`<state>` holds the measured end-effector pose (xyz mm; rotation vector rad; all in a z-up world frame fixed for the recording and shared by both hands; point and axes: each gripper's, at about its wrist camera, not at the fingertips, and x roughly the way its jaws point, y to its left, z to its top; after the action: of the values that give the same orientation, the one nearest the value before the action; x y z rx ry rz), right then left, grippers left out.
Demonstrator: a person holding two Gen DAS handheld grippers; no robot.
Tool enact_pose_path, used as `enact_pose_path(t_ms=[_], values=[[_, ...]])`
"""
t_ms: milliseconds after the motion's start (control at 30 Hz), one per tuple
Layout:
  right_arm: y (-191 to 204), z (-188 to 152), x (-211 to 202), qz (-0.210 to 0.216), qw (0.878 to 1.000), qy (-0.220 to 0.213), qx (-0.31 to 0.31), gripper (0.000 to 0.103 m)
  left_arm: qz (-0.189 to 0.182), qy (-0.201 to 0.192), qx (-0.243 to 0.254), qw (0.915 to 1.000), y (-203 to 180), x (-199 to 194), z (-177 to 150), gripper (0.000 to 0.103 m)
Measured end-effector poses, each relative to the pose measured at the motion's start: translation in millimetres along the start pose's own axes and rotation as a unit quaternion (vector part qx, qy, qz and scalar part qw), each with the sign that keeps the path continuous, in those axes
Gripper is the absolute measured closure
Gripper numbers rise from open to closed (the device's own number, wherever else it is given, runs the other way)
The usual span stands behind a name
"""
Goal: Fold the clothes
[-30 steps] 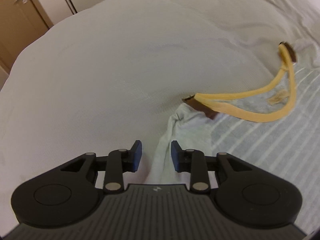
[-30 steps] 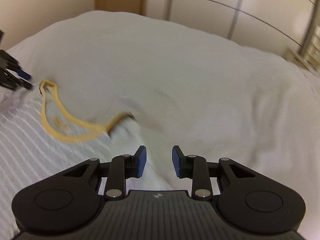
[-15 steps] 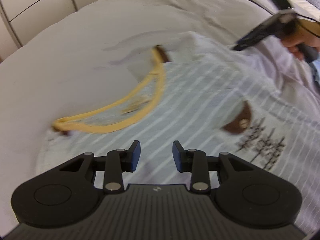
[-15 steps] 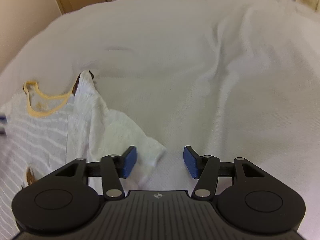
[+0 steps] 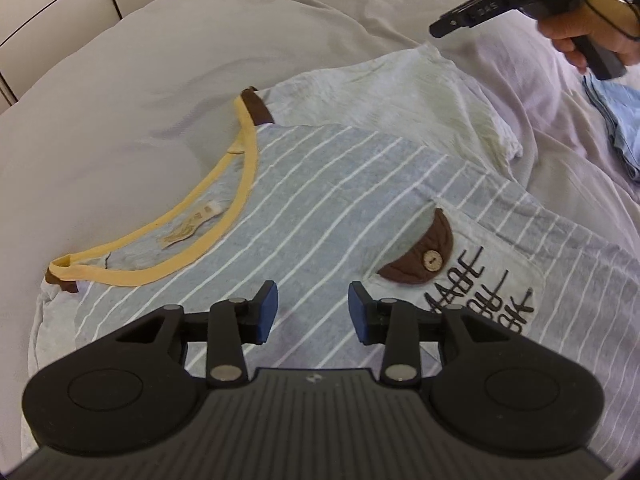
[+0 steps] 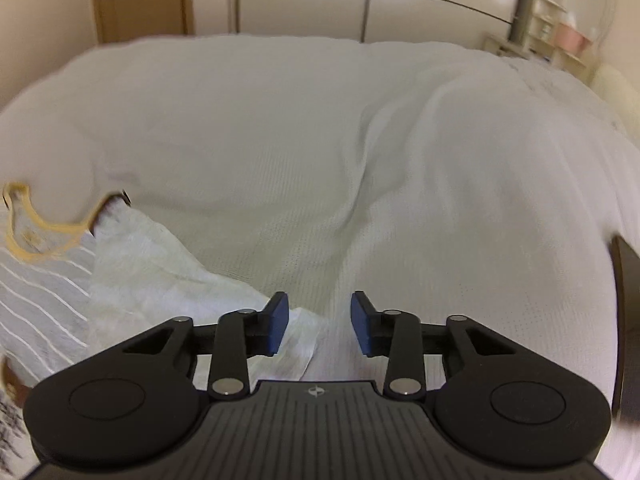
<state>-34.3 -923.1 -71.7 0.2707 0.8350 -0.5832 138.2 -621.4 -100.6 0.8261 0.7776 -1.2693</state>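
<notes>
I find a white bedspread [image 6: 360, 168], rumpled, wardrobe doors [image 6: 360, 4] behind. Striped shirt [image 5: 340, 200] lies flat. My left gripper [image 5: 312, 312] and right gripper [image 6: 319, 323] gape, holding nothing.

A home bedroom: a wide bed under a white textured bedspread [image 6: 320, 152] fills both views. Behind the bed stand cream wardrobe doors with dark seams [image 6: 400, 4], left of them a brown wooden door [image 6: 140, 0], and at the bed's far right corner a blurred pale shelf unit [image 6: 560, 28].

Left gripper [image 5: 313, 312] swung from bedsheet [image 5: 140, 92] over shirt [image 5: 340, 200].
</notes>
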Motion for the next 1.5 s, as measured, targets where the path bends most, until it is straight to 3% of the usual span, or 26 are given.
enact_pose_path(t_ms=[200,400,433,467,533,567,600,733,800,867,933,1000,1100,1200,1333,1400,1433,1500], values=[[-3.6,-51.7,-17.5,0.066,0.990,0.060,0.108,0.055,0.002,0.023,-0.009,0.9997,-4.9,-8.1,-15.2,0.067],[-9.3,-89.1,-5.0,0.114,0.958,0.093,0.245,0.055,0.008,0.040,-0.009,0.9991,-9.6,-18.7,-31.9,0.067],[-11.0,-92.9,-2.9,0.124,0.951,0.095,0.266,0.062,0.009,0.042,-0.009,0.9991,-10.1,-20.5,-34.3,0.067],[-12.8,-95.9,-0.9,0.136,0.944,0.097,0.284,0.078,0.009,0.043,-0.010,0.9990,-10.4,-22.6,-36.3,0.067],[-16.9,-97.5,-2.8,0.151,0.936,0.102,0.302,0.093,0.010,0.044,-0.013,0.9989,-11.4,-26.7,-38.6,0.067],[-18.0,-96.6,-5.8,0.154,0.936,0.101,0.299,0.102,0.011,0.043,-0.014,0.9989,-11.9,-28.7,-39.5,0.067],[-17.5,-93.0,-10.3,0.143,0.944,0.100,0.279,0.102,0.012,0.042,-0.014,0.9989,-12.1,-30.7,-40.0,0.067],[-2.4,-72.3,-36.0,0.041,0.986,0.083,0.136,0.103,0.018,0.042,-0.021,0.9987,-10.5,-38.5,-48.0,0.066],[5.7,-70.7,-40.1,0.021,0.991,0.085,0.097,0.101,0.021,0.044,-0.025,0.9985,-9.1,-42.7,-54.0,0.066],[10.1,-71.6,-43.0,0.006,0.993,0.091,0.076,0.075,0.025,0.045,-0.030,0.9982,-7.6,-46.9,-60.0,0.066],[4.4,-75.4,-50.1,-0.011,0.992,0.090,0.085,0.075,0.028,0.047,-0.034,0.9979,-6.2,-51.0,-66.0,0.064],[-2.4,-79.8,-63.2,0.002,0.988,0.084,0.126,0.075,0.032,0.049,-0.039,0.9976,-4.7,-55.2,-71.9,0.062],[4.0,-91.5,-75.4,0.065,0.976,0.097,0.182,0.075,0.037,0.051,-0.046,0.9970,-2.6,-61.5,-80.9,0.062],[19.0,-110.8,-82.9,0.135,0.954,0.134,0.232,0.073,0.043,0.053,-0.052,0.9963,-0.4,-67.8,-89.9,0.062],[46.6,-138.4,-102.7,0.166,0.943,0.173,0.231,0.074,0.050,0.061,-0.065,0.9948,-1.2,-81.5,-107.5,0.059],[56.1,-151.9,-117.7,0.175,0.939,0.189,0.228,0.084,0.054,0.067,-0.078,0.9933,-0.2,-89.4,-118.2,0.058],[60.1,-157.3,-126.9,0.179,0.937,0.193,0.229,0.094,0.056,0.070,-0.082,0.9926,0.2,-93.1,-123.0,0.058],[64.0,-165.5,-148.1,0.172,0.939,0.196,0.225,0.094,0.060,0.077,-0.086,0.9915,-0.1,-100.3,-132.0,0.058]])
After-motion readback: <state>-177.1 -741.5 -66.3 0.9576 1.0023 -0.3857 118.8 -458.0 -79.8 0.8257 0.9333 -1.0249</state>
